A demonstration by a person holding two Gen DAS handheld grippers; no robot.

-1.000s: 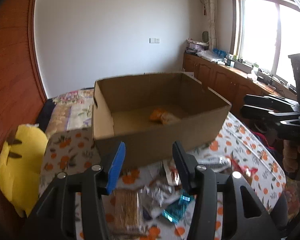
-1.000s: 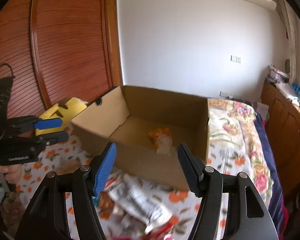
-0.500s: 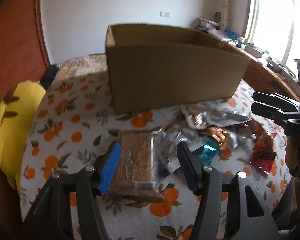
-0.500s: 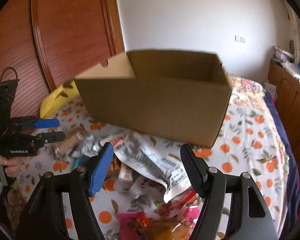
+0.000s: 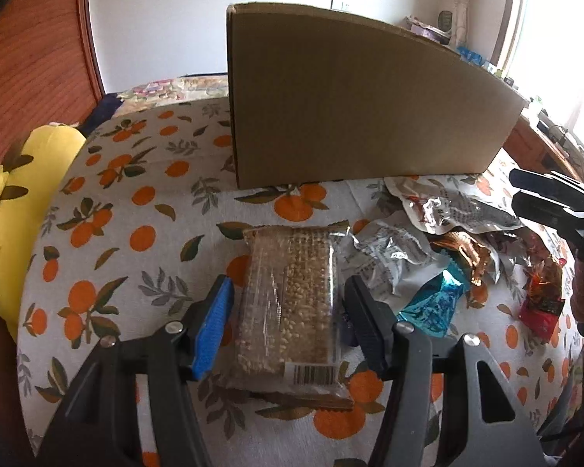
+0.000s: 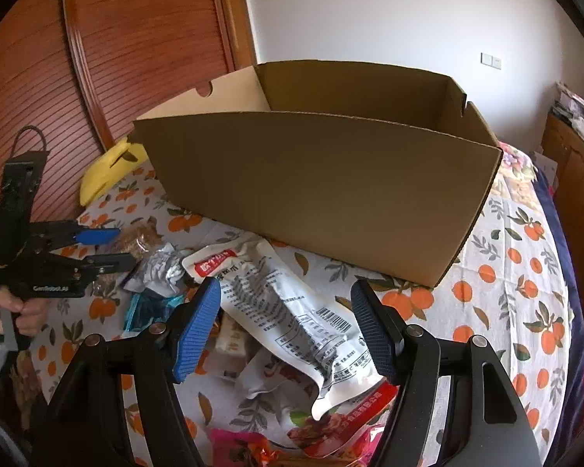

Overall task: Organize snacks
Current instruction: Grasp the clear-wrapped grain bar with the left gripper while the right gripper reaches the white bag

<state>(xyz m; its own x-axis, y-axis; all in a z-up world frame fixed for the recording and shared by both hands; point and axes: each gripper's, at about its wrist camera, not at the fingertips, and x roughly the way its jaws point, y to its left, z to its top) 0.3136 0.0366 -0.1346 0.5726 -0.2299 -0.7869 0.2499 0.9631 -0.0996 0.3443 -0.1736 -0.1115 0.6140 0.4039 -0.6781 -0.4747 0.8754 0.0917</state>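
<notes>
Both hands have come down from above the cardboard box [image 5: 362,109] to the snack pile in front of it. The left hand-held gripper [image 5: 288,323] has just spread wider, with the see-through grain bar pack [image 5: 292,303] between its fingers, not squeezed yet. The right hand-held gripper [image 6: 284,327] is spread over a crinkly white pouch [image 6: 288,311]. Both lie on the soft orange-print cloth [image 5: 136,233], ready for picking up.

Orange-print cloth [image 5: 144,210], brown cardboard box [image 5: 354,116], mixed snack wrappers.
Cloth white with oranges and green leaves; clear packet of golden-brown grain bar [image 5: 292,303]; teal foil wrapper [image 5: 436,303]; red packet [image 5: 541,303]; white pouch with red label and black print [image 6: 284,303]; yellow cushion [image 5: 7,210]; reddish-brown slatted wood door [image 6: 144,39].
</notes>
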